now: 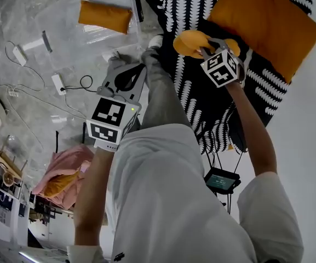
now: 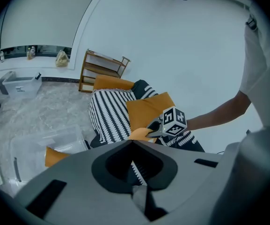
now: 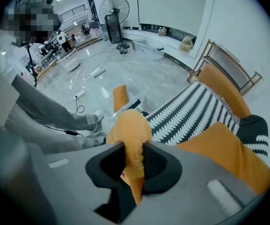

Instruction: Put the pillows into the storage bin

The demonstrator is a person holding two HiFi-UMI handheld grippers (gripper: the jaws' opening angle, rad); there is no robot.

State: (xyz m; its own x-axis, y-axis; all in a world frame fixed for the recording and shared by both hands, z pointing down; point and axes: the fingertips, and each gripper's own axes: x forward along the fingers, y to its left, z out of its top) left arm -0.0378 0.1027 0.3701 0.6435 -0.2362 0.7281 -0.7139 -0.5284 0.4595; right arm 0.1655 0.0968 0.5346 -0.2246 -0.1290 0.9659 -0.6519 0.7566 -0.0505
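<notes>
My right gripper [image 1: 206, 49] is shut on a small orange pillow [image 1: 190, 41], held above the black-and-white striped cover [image 1: 201, 97]. In the right gripper view the pillow [image 3: 131, 130] bulges out from between the jaws of my right gripper [image 3: 134, 159]. A large orange pillow [image 1: 267, 21] lies on the cover beyond it. The clear storage bin [image 1: 92, 43] stands on the floor at the upper left with one orange pillow [image 1: 104, 16] inside. My left gripper [image 1: 124, 73] hangs between bin and cover, shut and empty [image 2: 135, 168].
Cables and white power adapters [image 1: 56, 81] trail over the marble floor left of the bin. A pink cloth heap [image 1: 64, 171] lies lower left, a small screen device [image 1: 222, 181] by my right side. A wooden rack [image 2: 102, 71] stands at the wall.
</notes>
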